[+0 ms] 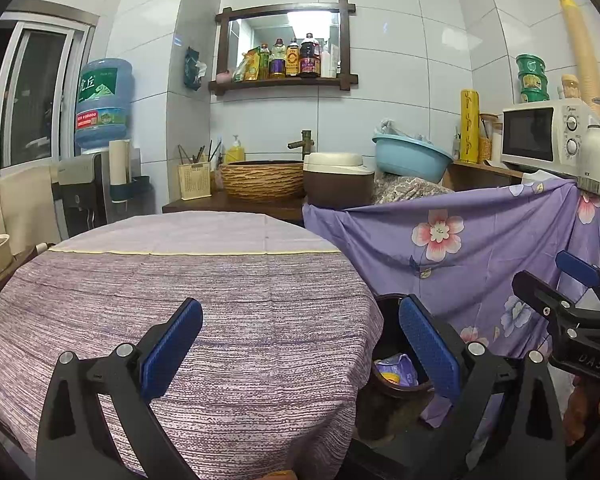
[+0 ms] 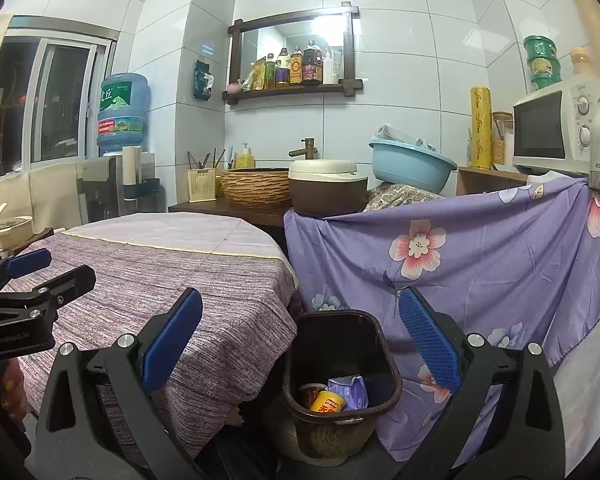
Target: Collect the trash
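A dark brown trash bin (image 2: 384, 352) stands on the floor between the round table (image 2: 172, 272) and a purple flowered cloth. Inside lie a yellow and red cup (image 2: 327, 402) and a purple wrapper (image 2: 350, 390). My right gripper (image 2: 300, 344) is open and empty, held above the bin's mouth. My left gripper (image 1: 300, 344) is open and empty over the table's near right edge; the bin (image 1: 392, 384) with the purple wrapper (image 1: 396, 370) shows partly behind its right finger. The right gripper (image 1: 572, 304) shows at the right of the left wrist view, and the left gripper (image 2: 40, 280) at the left of the right wrist view.
The table has a purple striped tablecloth (image 1: 188, 304). The purple flowered cloth (image 2: 480, 272) hangs to the right. Behind are a counter with a woven basin (image 1: 262, 180), a rice cooker (image 1: 336, 178), a blue basin (image 1: 412, 160), a microwave (image 1: 544, 136) and a water dispenser (image 1: 100, 120).
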The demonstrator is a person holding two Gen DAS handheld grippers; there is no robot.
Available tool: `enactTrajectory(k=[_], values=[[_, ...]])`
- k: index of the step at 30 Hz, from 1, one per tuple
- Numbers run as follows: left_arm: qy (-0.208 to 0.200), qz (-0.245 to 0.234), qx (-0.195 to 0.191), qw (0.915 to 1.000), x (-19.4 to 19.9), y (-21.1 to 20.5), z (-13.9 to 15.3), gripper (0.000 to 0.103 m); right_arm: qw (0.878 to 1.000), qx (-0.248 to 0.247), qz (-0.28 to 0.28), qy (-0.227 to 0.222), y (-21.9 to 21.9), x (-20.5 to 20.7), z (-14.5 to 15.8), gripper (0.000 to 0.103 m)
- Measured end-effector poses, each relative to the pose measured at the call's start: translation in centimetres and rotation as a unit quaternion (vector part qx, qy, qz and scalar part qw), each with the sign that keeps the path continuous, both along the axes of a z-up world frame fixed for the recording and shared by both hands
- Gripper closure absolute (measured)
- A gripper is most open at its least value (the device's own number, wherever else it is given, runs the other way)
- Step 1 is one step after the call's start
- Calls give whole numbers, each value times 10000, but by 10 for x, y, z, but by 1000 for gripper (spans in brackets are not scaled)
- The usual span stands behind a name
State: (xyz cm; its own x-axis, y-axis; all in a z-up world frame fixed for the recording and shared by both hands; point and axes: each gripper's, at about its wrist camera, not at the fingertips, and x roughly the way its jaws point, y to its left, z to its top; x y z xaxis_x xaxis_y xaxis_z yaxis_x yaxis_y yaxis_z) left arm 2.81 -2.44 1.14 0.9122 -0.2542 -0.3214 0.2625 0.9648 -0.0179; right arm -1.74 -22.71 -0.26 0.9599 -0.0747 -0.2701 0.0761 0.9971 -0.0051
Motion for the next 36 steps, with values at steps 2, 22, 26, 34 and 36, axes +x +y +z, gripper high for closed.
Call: enactTrajectory(k=[2, 22, 26, 34, 36], values=[[-8, 20, -2, 10000, 0, 0, 0, 5, 10000, 6, -9, 0, 0, 0, 0, 6], [25, 91, 41, 9999, 0, -4, -4, 5, 10000, 77, -26, 46, -2, 1, -2, 6], [34, 103, 46, 9999, -1, -5, -4, 5, 10000, 81, -30, 49, -3, 1, -2, 6], [33, 107, 47, 9999, -1, -5, -4, 5, 9999, 105, -51, 51, -3, 0, -4, 6], [36, 110, 47, 9999, -1, -5, -4, 5, 9999, 112, -57, 58, -3, 0, -4, 6]])
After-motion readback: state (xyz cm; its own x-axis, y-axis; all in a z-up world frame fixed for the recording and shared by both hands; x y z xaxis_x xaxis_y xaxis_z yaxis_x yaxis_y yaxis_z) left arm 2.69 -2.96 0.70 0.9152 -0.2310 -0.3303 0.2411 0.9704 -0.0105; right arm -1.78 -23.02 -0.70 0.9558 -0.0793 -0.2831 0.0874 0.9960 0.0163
